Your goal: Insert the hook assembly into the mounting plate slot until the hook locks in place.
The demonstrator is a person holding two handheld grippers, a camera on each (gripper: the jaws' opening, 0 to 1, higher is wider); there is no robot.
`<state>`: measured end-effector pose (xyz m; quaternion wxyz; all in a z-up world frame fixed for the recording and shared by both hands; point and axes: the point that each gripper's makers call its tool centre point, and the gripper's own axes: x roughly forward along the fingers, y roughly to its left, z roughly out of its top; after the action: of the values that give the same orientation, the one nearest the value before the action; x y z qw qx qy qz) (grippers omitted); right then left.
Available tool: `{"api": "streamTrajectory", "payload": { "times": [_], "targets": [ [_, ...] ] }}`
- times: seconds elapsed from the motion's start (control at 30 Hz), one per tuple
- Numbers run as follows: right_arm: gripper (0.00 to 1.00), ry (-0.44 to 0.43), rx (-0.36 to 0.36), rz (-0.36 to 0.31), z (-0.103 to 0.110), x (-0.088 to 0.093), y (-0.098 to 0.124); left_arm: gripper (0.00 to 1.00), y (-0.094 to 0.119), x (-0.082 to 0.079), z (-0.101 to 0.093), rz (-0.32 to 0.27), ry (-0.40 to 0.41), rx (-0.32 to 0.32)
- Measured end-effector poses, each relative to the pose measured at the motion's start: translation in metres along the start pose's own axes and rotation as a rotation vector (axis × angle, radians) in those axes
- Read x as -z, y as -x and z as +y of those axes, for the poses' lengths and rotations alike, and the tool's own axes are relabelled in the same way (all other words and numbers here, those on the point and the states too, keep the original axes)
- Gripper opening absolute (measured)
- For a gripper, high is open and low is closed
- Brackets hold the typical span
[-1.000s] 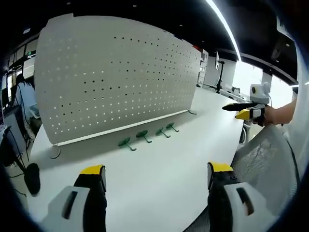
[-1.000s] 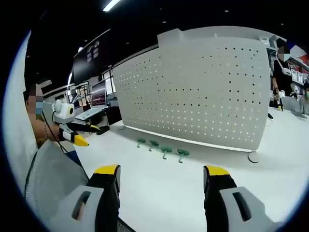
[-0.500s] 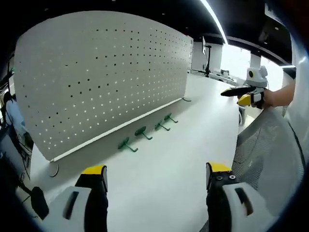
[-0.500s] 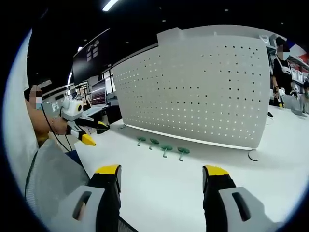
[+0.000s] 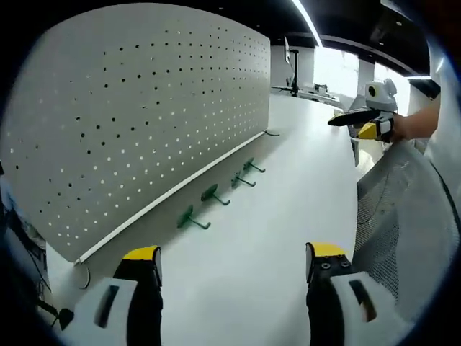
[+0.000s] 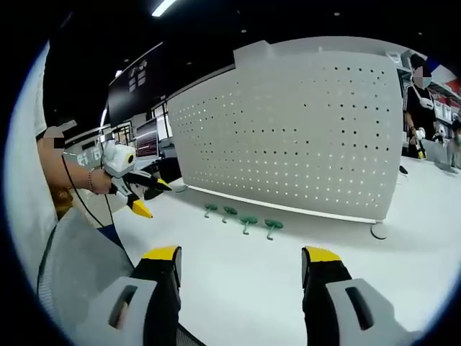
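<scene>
Fingers [image 5: 142,263] of our left gripper [image 5: 234,259] and right gripper [image 6: 241,261] stand released, grasping nothing, above the white desk [image 5: 288,209]. Four green hooks [image 5: 214,194] lie in a row just beside the foot of the upright white pegboard [image 5: 144,108].

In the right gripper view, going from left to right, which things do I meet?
Left gripper → four green hooks on the white table → round foot of the pegboard.

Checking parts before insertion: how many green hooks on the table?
4, in a row on the white table before the pegboard: hooks. None look hidden.
</scene>
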<state>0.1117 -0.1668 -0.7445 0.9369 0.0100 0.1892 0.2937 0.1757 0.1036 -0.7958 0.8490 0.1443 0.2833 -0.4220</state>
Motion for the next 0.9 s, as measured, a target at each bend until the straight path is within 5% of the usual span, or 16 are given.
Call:
{"api": "streamTrajectory", "payload": {
  "times": [0.9],
  "targets": [
    [0.65,0.007,0.003,0.024,-0.002,0.004,-0.002,0.82,-0.039,0.002,0.036,0.126,-0.147,0.065]
  ]
}}
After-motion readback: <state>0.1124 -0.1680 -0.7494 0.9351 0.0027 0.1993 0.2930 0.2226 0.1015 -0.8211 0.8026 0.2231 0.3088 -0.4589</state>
